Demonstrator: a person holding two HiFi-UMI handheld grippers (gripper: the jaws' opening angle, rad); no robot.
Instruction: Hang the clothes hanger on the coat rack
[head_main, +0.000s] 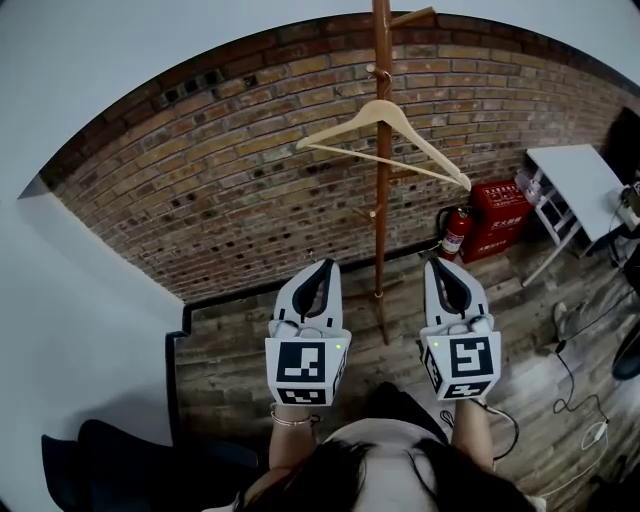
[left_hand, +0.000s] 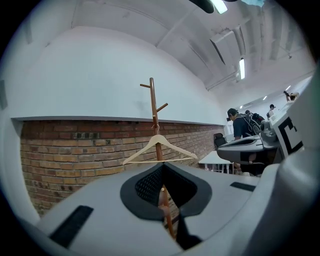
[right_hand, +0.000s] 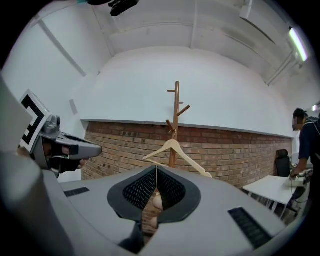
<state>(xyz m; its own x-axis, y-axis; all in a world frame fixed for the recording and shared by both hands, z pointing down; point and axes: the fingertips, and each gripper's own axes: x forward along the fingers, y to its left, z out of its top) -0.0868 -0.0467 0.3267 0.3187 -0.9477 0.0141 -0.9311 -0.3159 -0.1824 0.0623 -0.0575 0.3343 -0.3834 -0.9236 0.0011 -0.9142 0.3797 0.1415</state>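
Observation:
A light wooden clothes hanger (head_main: 335, 125) hangs by its hook from a peg of the tall wooden coat rack (head_main: 382, 220), which stands in front of the brick wall. Neither gripper touches it. My left gripper (head_main: 322, 266) is left of the pole and my right gripper (head_main: 443, 264) is right of it. Both are short of the rack and held level, jaws shut with nothing between them. The left gripper view has the hanger (left_hand: 145, 148) on the rack (left_hand: 154, 107) beyond the closed jaws (left_hand: 161, 170). The right gripper view shows the hanger (right_hand: 187, 155), the rack (right_hand: 176, 110) and the closed jaws (right_hand: 156, 171).
A red fire extinguisher (head_main: 455, 232) and a red box (head_main: 500, 220) stand at the foot of the brick wall (head_main: 200, 190), right of the rack. A white table (head_main: 580, 180) stands further right, with cables (head_main: 575, 400) on the wooden floor. People (left_hand: 240, 125) are in the far background.

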